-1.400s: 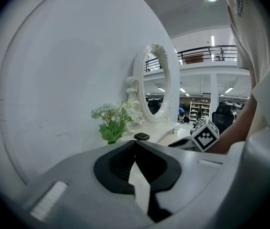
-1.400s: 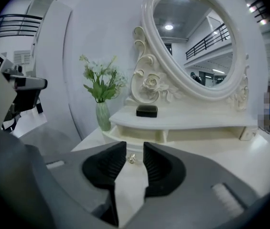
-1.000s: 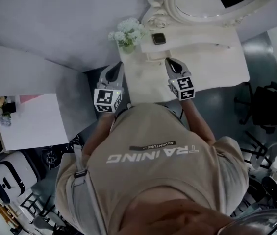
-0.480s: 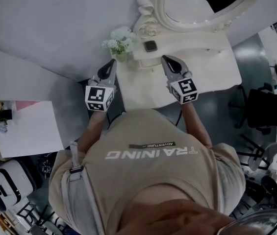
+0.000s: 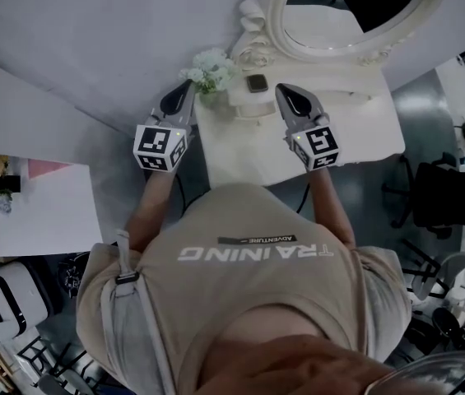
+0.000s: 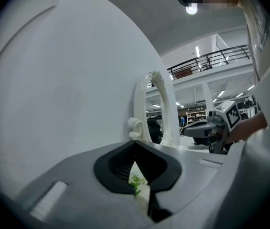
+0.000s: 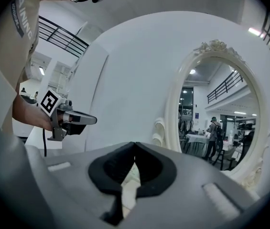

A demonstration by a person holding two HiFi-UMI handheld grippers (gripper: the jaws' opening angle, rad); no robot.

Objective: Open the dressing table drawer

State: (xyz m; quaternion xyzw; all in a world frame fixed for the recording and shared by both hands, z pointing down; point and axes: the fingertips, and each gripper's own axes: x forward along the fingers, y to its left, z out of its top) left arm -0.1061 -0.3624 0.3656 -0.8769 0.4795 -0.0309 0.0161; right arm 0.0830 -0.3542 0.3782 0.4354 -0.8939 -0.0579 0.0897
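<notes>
Drawer work has not begun, as far as I can judge: the person stands close against the front of the white dressing table, and both tools are held out level over its near edge rather than down at its front face. The left gripper hangs at the table's left corner, just beside the small bunch of flowers; its claw is pressed together with nothing in it, the flowers only showing through the gap behind the tips. The right gripper is out over the tabletop near a small dark square thing, claw likewise pressed together and empty, pointing toward the oval mirror. The drawer itself I cannot see from any angle; it must sit under the top, on the front face that the person's chest covers from above. So this looks like the approach step. The next move, I'd say, calls for bringing one gripper down below the table's edge, spreading its claw, finding the drawer's handle, pinching it and pulling straight back, with the person giving the drawer room to slide out
</notes>
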